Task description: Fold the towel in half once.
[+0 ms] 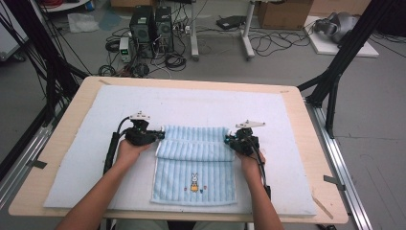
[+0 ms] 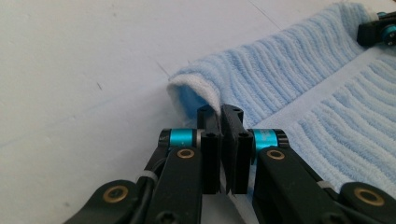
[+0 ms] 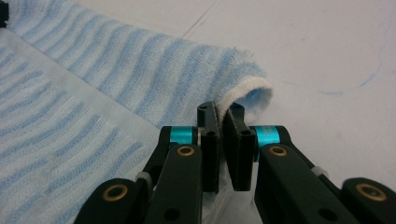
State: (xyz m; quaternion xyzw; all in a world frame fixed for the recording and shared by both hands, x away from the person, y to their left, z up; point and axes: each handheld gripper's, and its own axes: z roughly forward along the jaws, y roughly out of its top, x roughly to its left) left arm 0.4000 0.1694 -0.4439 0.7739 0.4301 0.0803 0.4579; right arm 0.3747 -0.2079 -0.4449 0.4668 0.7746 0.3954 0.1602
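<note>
Near the front hem of the light-blue striped terry towel [image 1: 194, 172] a small embroidered rabbit motif [image 1: 194, 182] is seen — no lettering can be read. The towel's far edge is folded back toward the person, and each end of that fold is pinched: its left corner between the closed jaws of the left gripper [image 2: 219, 112], its right corner by the right gripper [image 3: 222, 112]. Bare white padded mat [image 1: 297, 143] lies outward of both grippers — open room to either side.
</note>
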